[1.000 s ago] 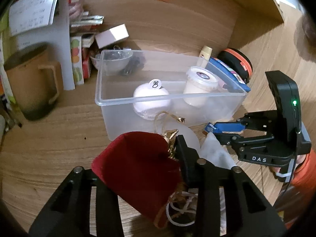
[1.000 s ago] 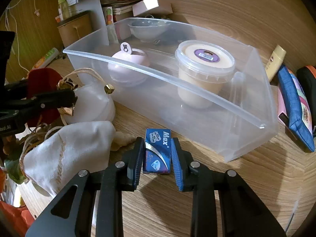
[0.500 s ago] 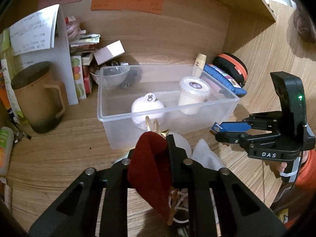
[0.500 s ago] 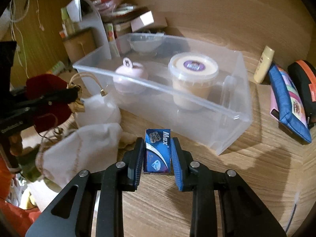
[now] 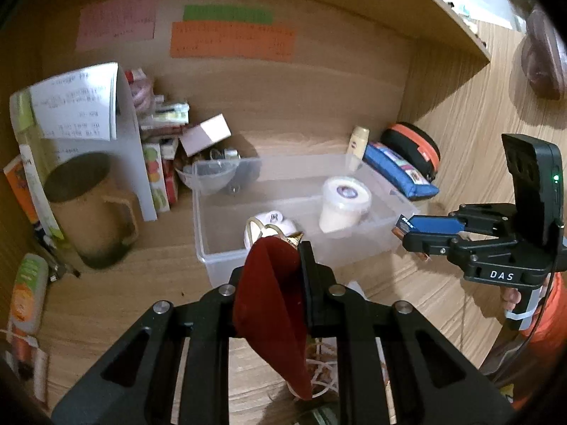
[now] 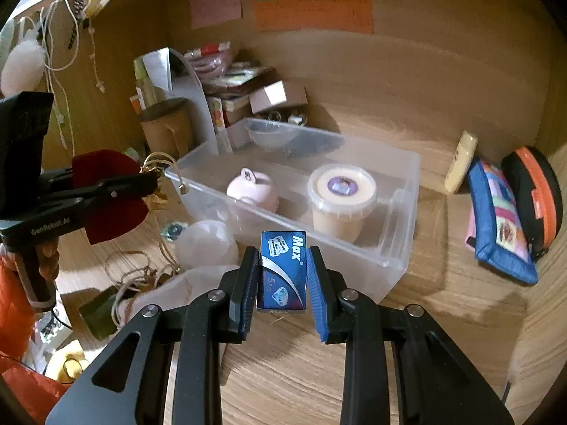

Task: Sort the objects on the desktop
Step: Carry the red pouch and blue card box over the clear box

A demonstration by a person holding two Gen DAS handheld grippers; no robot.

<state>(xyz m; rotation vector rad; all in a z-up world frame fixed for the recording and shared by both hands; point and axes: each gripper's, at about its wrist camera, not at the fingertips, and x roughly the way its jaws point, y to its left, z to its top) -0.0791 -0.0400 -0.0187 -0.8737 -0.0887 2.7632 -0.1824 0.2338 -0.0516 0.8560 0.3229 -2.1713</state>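
Observation:
My left gripper point(image 5: 271, 276) is shut on a dark red drawstring pouch point(image 5: 273, 315) and holds it above the desk, in front of a clear plastic bin point(image 5: 219, 265). The pouch also shows in the right wrist view point(image 6: 106, 191). My right gripper point(image 6: 283, 265) is shut on a small blue "Max" box point(image 6: 281, 269), lifted near the bin's front right corner point(image 6: 389, 276). The box also shows in the left wrist view point(image 5: 428, 225). The bin holds a pink round jar point(image 6: 253, 189) and a lidded cream tub point(image 6: 340, 198).
White pouches point(image 6: 207, 244) and tangled cords point(image 6: 134, 276) lie on the desk before the bin. A brown mug point(image 5: 88, 209), papers and small boxes point(image 5: 159, 170) stand at the left. A blue pencil case point(image 6: 496, 226), an orange-black case point(image 6: 535, 191) and a small tube point(image 6: 460, 163) sit at the right.
Both grippers have risen away from the desk with their loads. The left gripper closed on the red pouch and lifted it off the white pouches.

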